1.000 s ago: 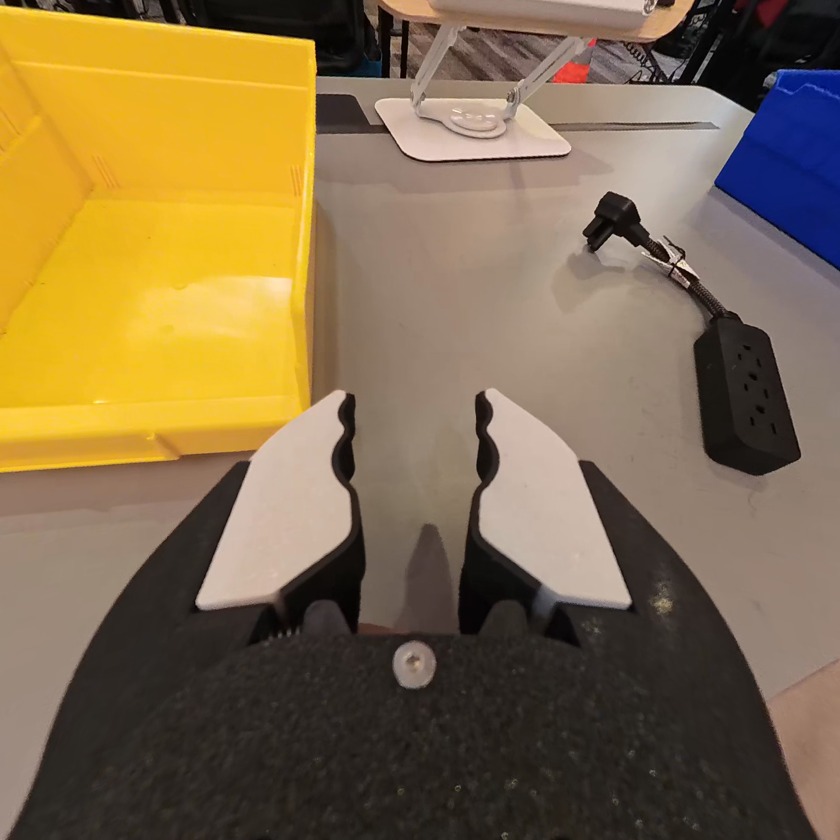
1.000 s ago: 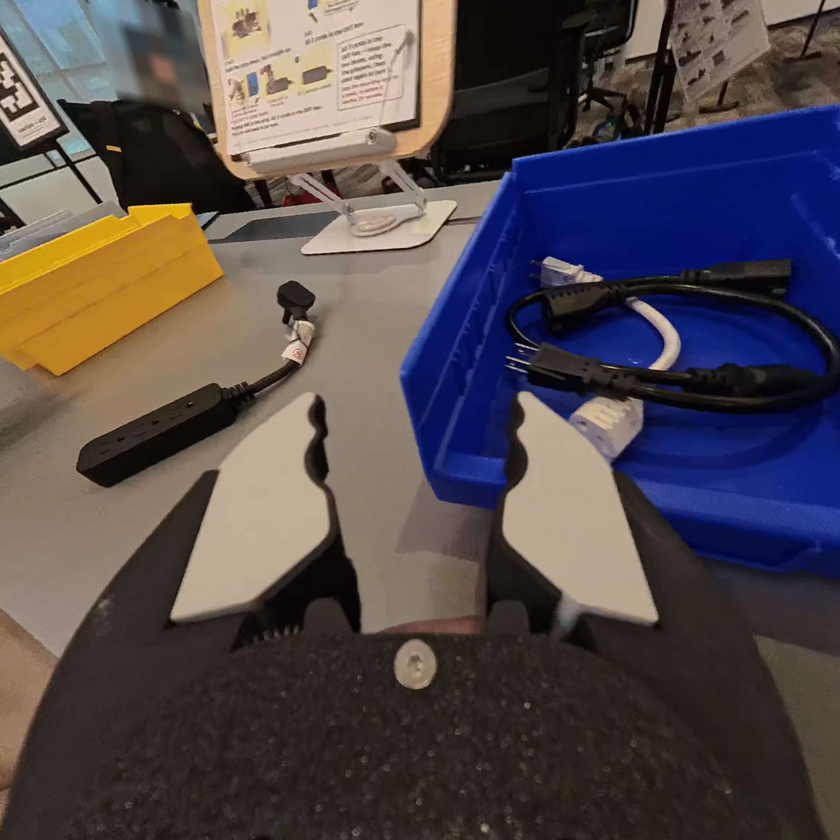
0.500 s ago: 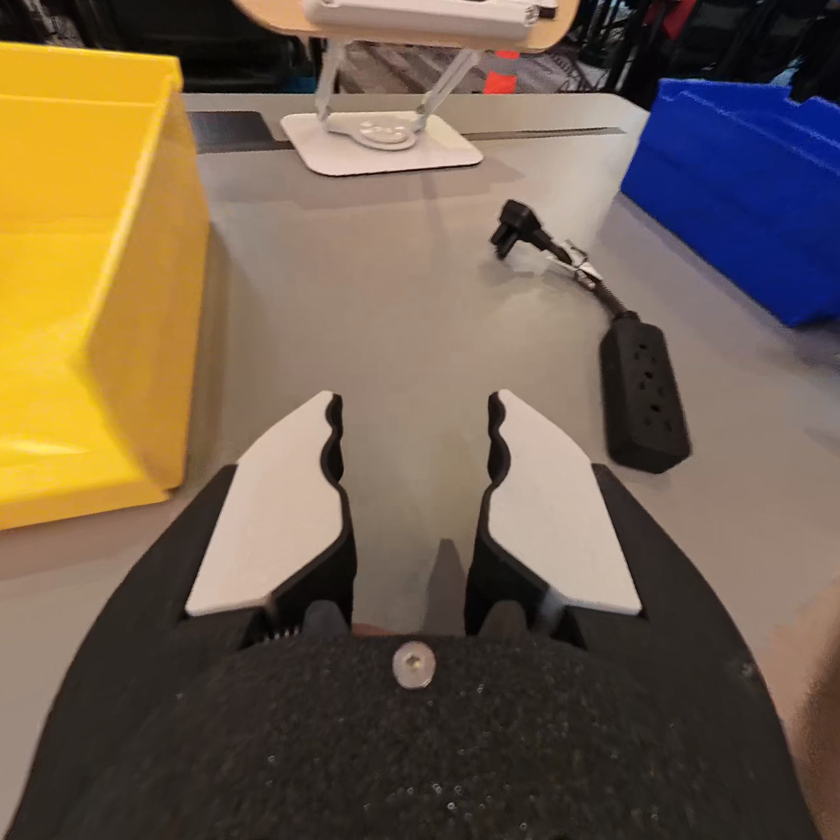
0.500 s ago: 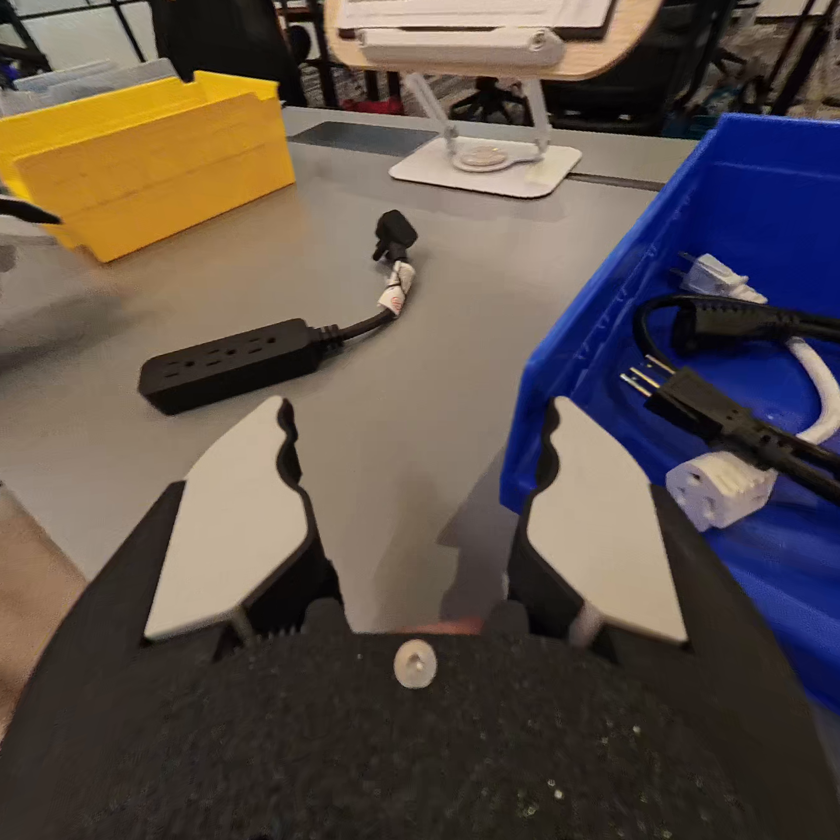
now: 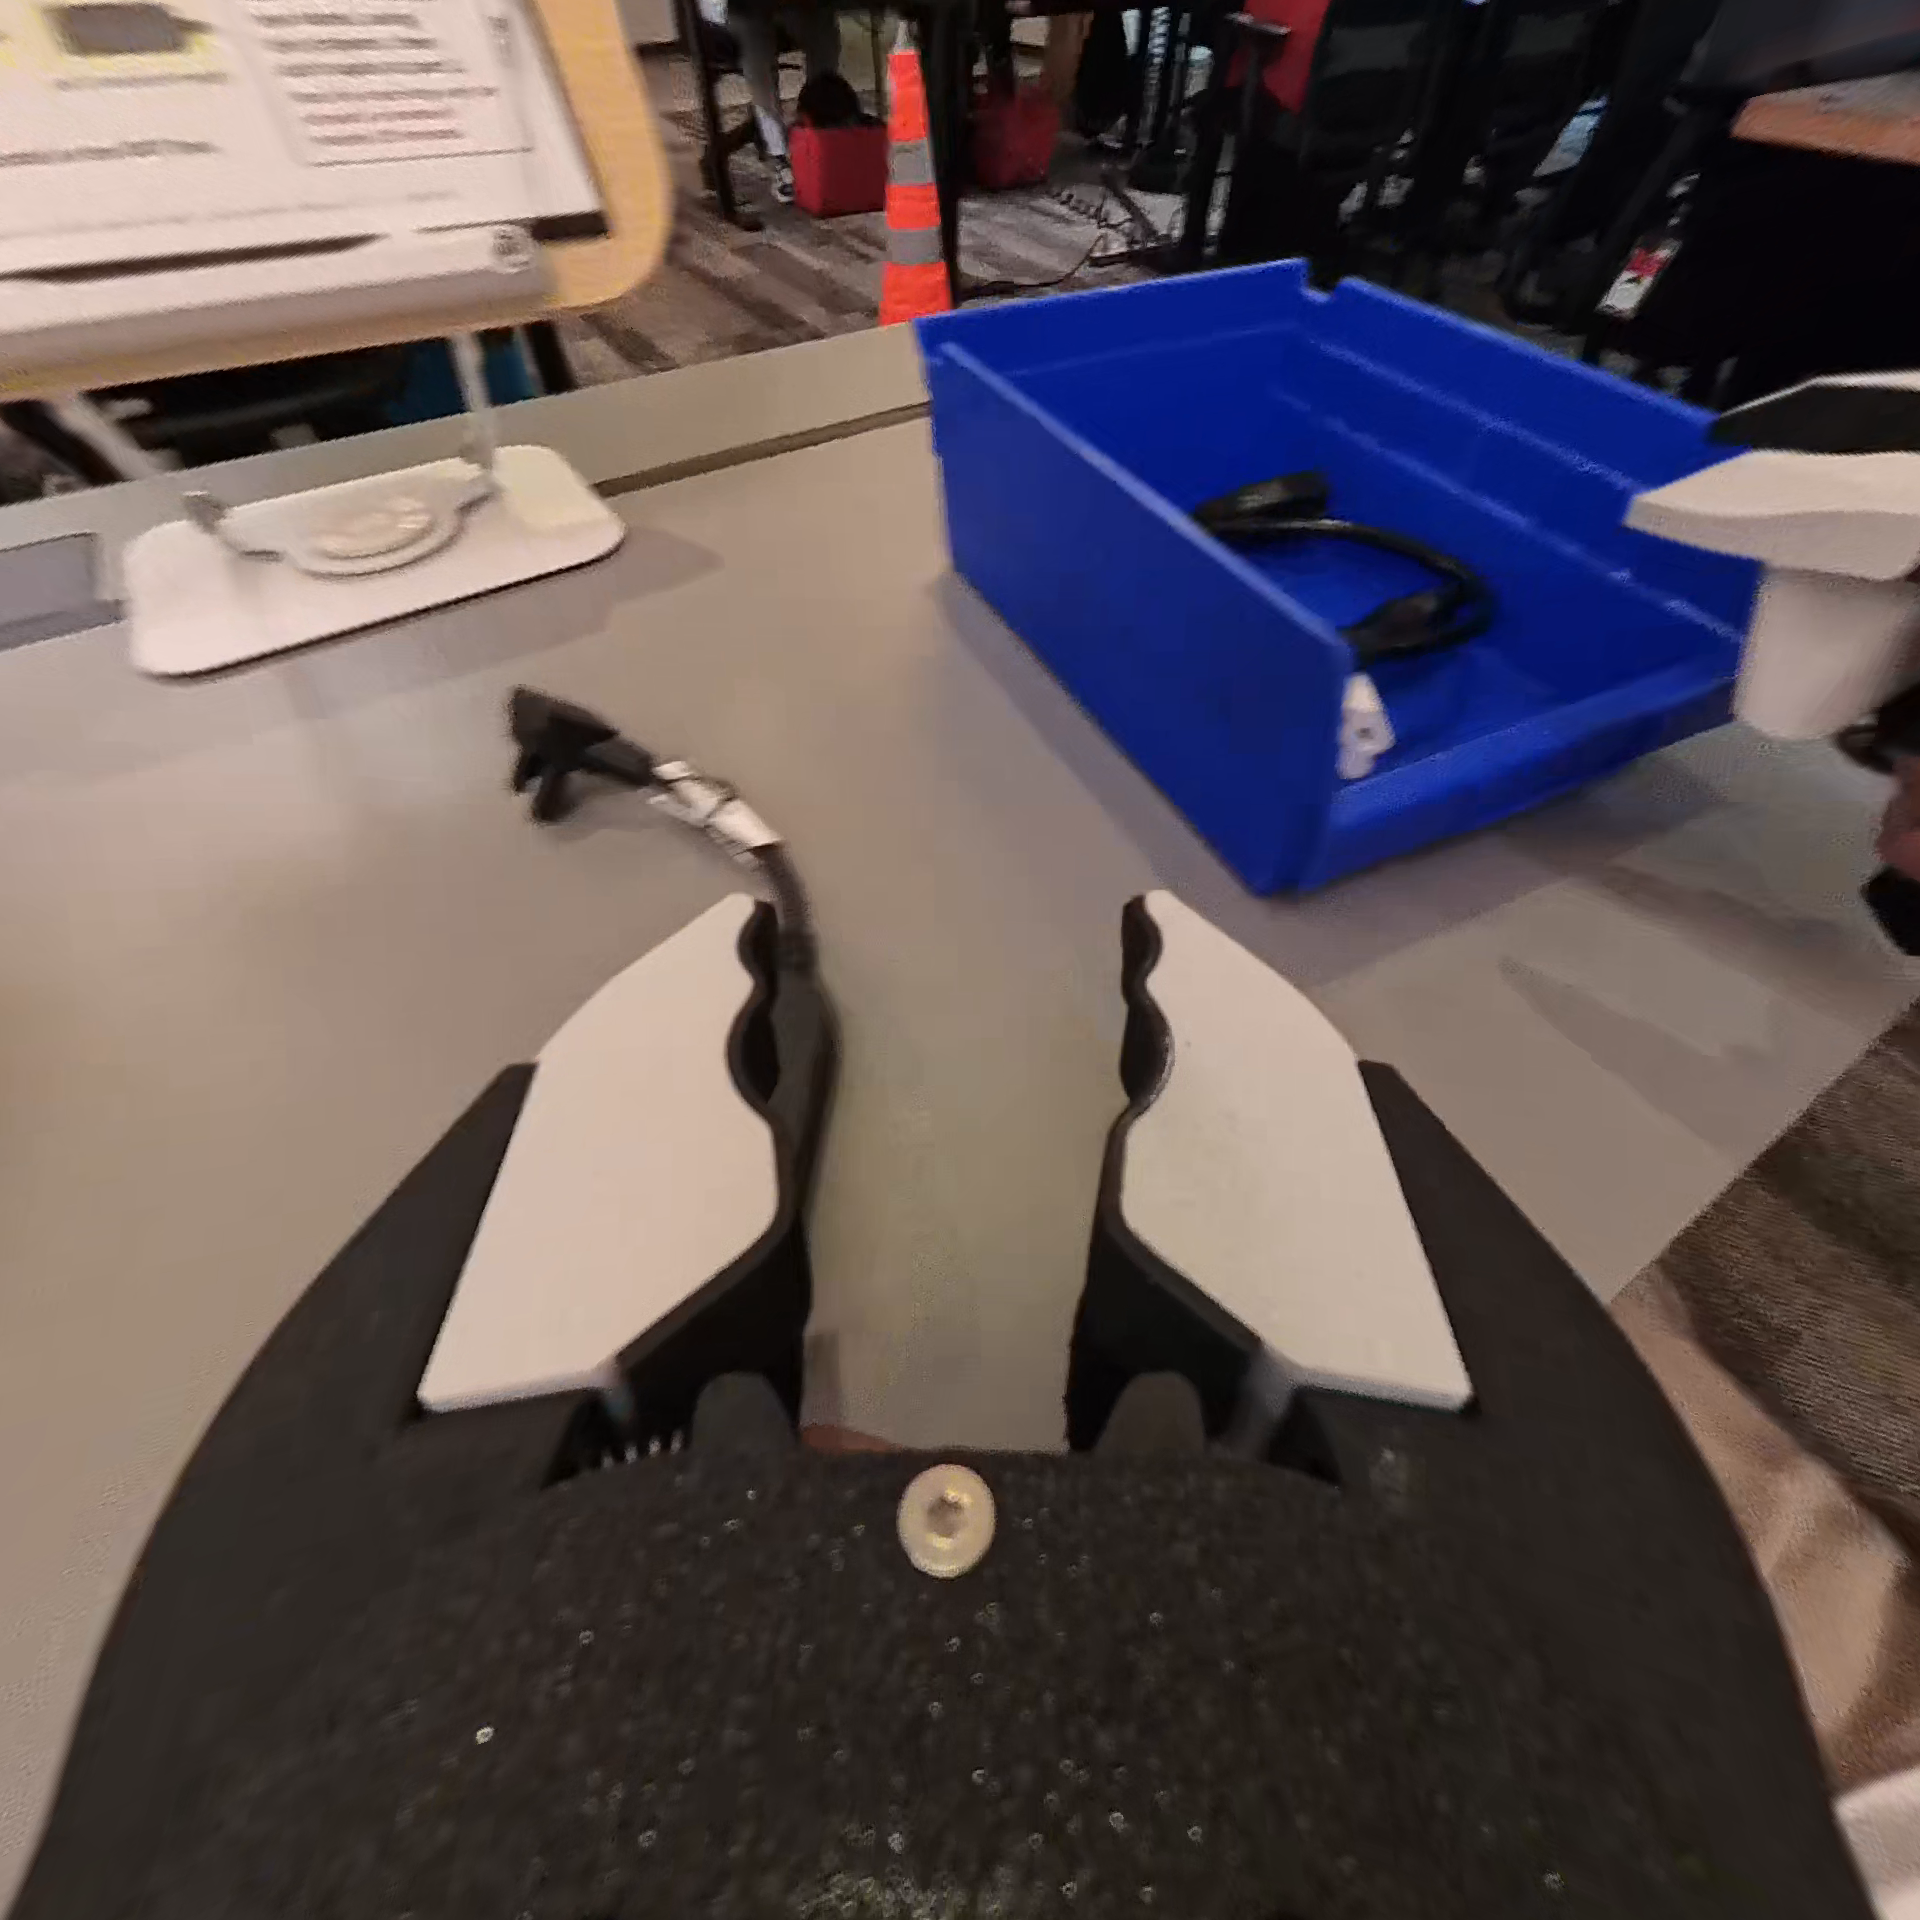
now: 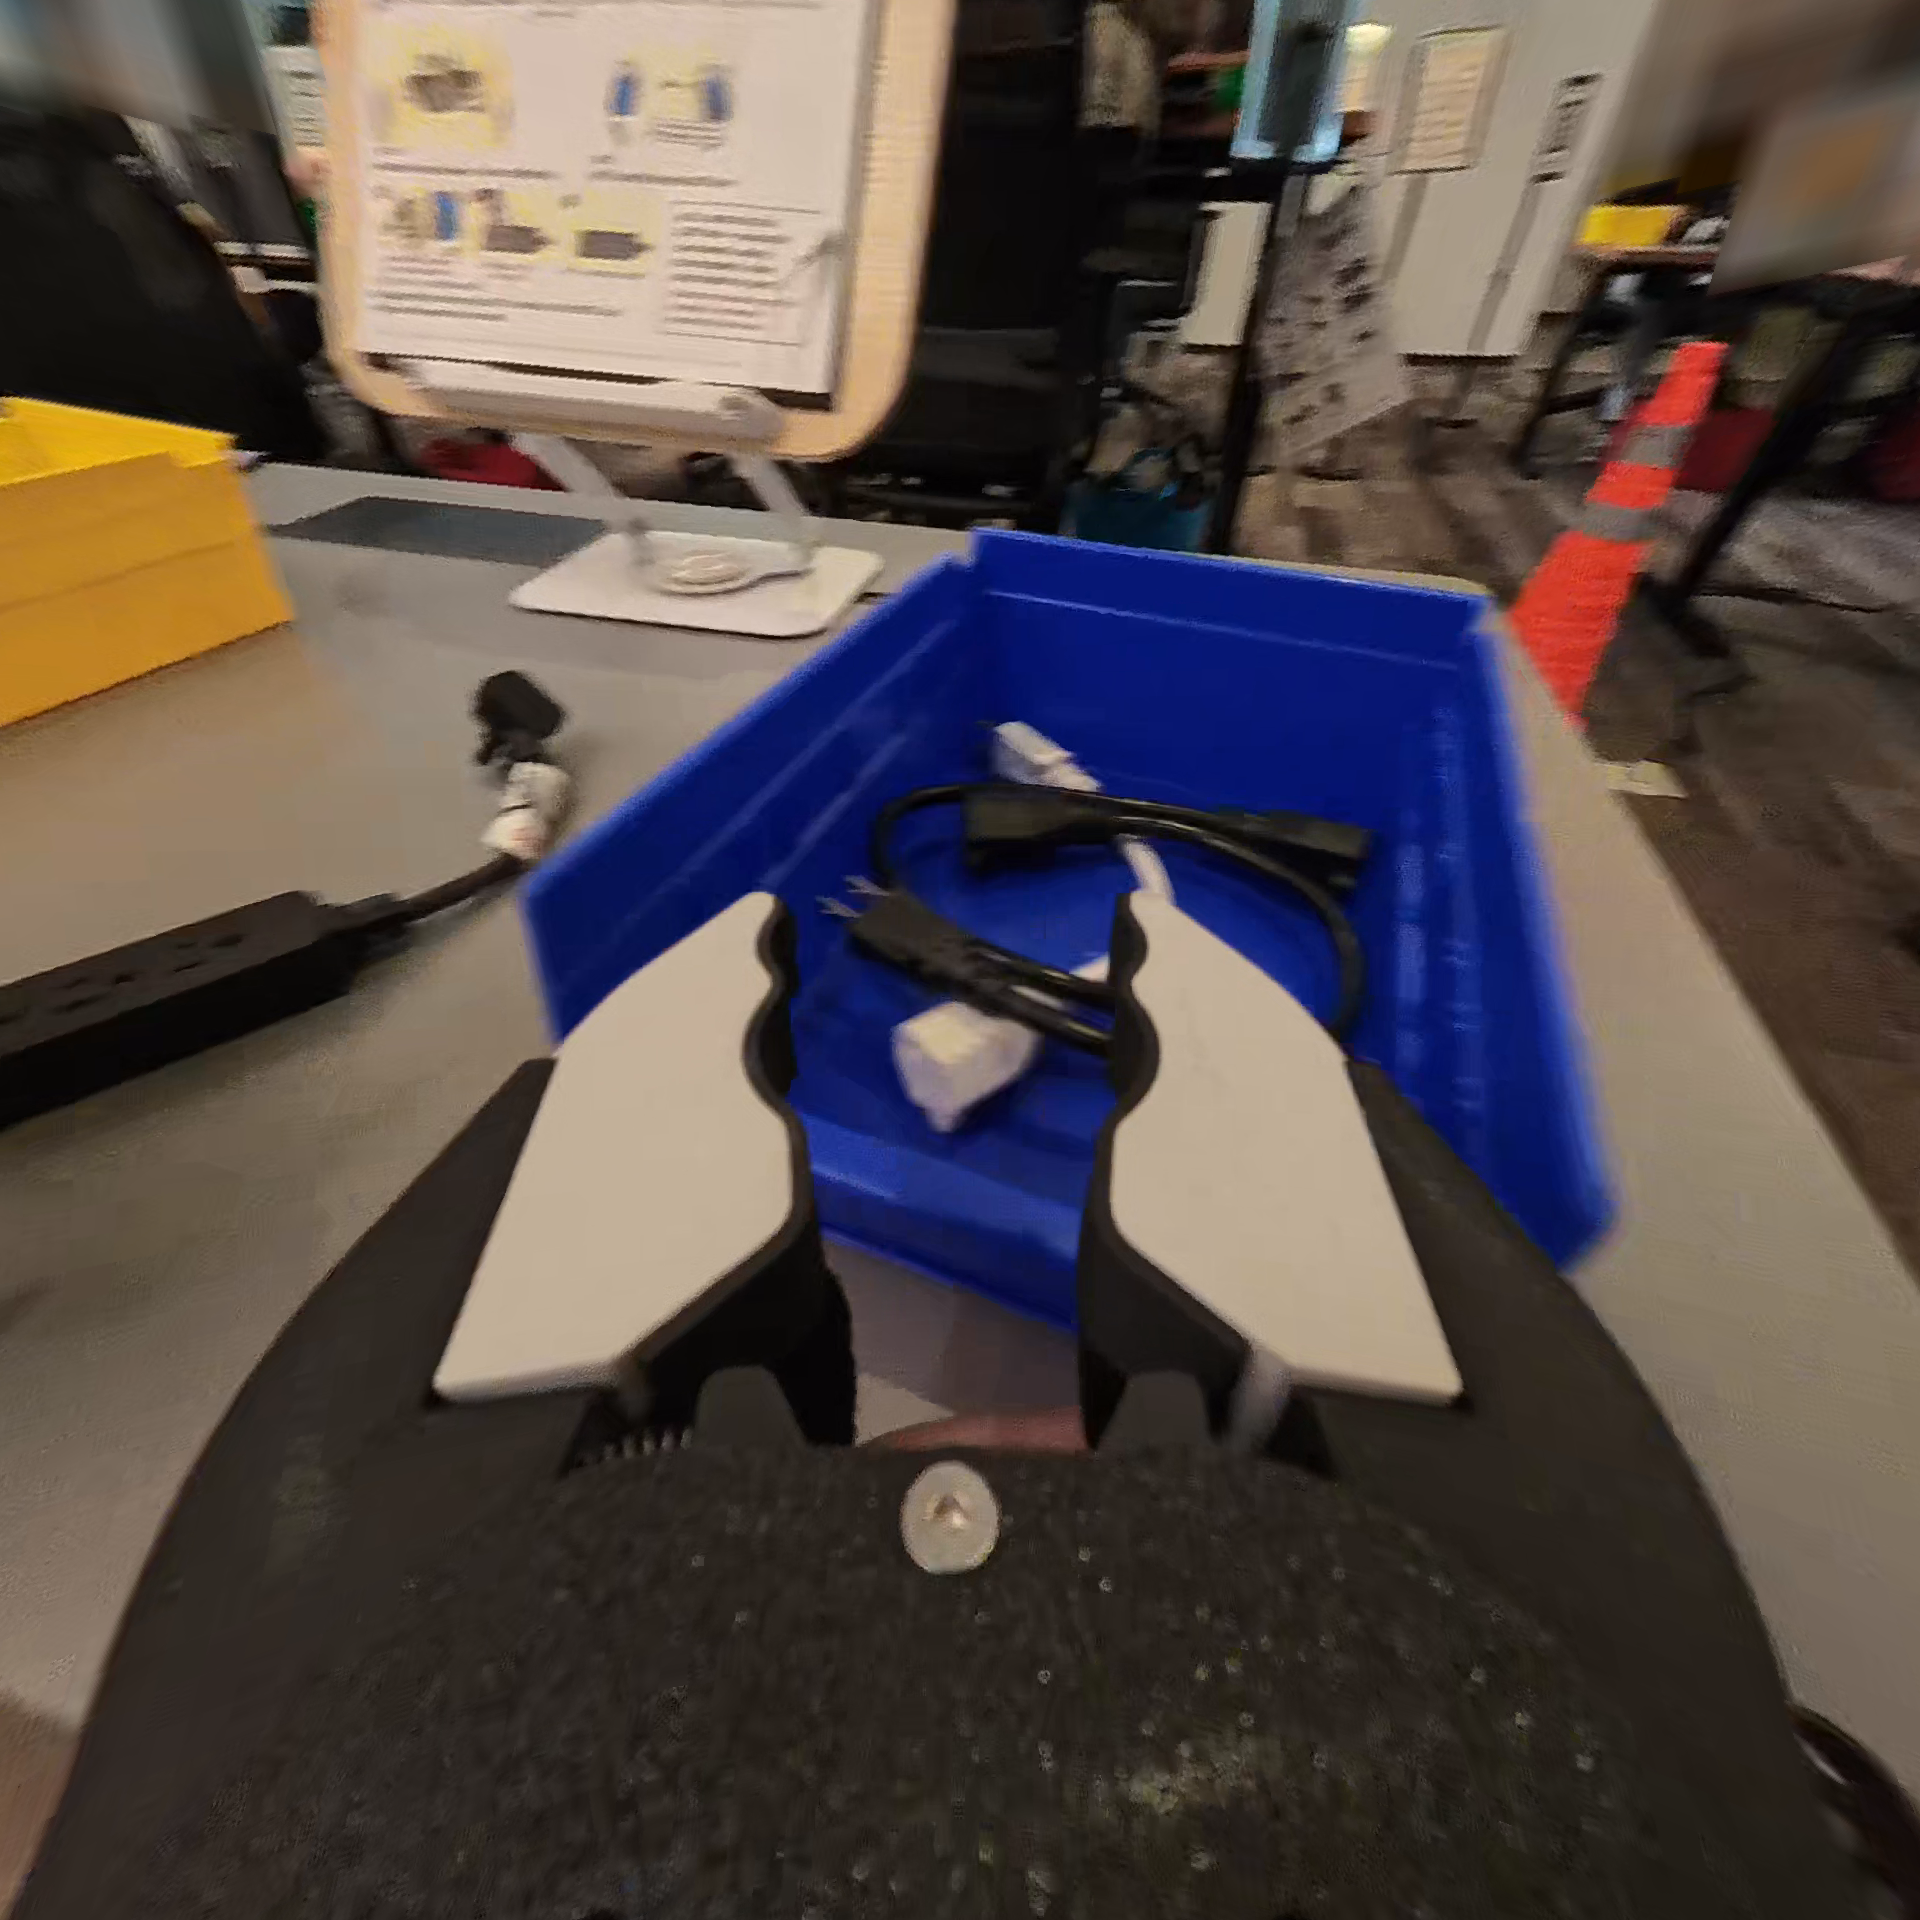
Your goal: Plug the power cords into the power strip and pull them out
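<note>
The black power strip [image 6: 156, 987] lies on the grey table, its short cord ending in a black plug [image 6: 514, 707]. In the left wrist view my left gripper [image 5: 948, 925] is open just above the strip [image 5: 808, 1049], which is mostly hidden under the left finger. Its plug [image 5: 561, 738] lies ahead. My right gripper [image 6: 951, 914] is open and empty at the near wall of the blue bin [image 6: 727, 790]. In the bin lie black power cords [image 6: 997, 966] and a white cord [image 6: 961, 1049].
The blue bin [image 5: 1122, 623] stands to the right of the strip. A yellow bin [image 6: 104, 561] is at the far left. A stand with a printed sheet [image 6: 623, 208] is at the back of the table. The table's right edge is close to the blue bin. To reach the black plug [image 6: 514, 707] in a straight line is about 20 cm for my left fingers, about 30 cm for my right.
My left gripper has swung right from the yellow bin to the power strip. My right gripper has turned from the strip to face the blue bin, with its jaws a little narrower.
</note>
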`<action>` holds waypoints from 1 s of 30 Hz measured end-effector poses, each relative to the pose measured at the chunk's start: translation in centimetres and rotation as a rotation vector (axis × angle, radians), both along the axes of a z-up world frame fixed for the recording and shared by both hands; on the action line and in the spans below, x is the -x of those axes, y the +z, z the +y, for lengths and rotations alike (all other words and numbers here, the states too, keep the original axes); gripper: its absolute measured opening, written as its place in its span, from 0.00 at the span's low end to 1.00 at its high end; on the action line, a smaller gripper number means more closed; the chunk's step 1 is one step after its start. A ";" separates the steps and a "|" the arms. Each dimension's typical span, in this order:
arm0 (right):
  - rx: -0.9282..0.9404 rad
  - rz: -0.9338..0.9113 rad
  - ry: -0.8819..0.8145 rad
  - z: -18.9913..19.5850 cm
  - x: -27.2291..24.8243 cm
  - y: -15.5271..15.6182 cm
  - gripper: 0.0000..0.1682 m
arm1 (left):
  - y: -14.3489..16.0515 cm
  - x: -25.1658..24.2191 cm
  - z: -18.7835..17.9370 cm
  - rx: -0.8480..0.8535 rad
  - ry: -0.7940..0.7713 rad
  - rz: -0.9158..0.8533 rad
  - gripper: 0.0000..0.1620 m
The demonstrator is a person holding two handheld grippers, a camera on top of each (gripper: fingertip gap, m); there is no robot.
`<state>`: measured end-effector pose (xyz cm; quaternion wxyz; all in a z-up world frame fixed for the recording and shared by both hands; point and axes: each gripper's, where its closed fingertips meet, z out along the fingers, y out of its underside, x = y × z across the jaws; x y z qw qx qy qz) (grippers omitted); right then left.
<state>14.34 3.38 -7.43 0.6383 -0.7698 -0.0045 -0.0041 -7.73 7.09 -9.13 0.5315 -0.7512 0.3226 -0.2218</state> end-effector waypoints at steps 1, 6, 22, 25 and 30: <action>0.004 -0.001 -0.047 -0.3 -1.6 -0.1 0.34 | 0.0 -1.6 -0.4 0.001 -0.020 -0.005 0.40; 0.023 0.099 -0.198 -1.4 -8.0 -1.5 0.30 | -0.8 -8.3 -2.3 -0.029 -0.091 0.033 0.42; 0.235 0.218 -0.281 -0.7 -9.3 -6.3 0.22 | -5.3 -15.5 0.1 0.119 0.032 0.132 0.18; 0.256 0.254 -0.354 -1.2 -10.2 -6.3 0.05 | -5.3 -14.6 1.7 0.144 0.073 0.157 0.05; 0.205 0.175 -0.396 -1.3 -9.0 -4.3 0.01 | -4.0 -13.2 2.5 0.081 0.131 0.153 0.02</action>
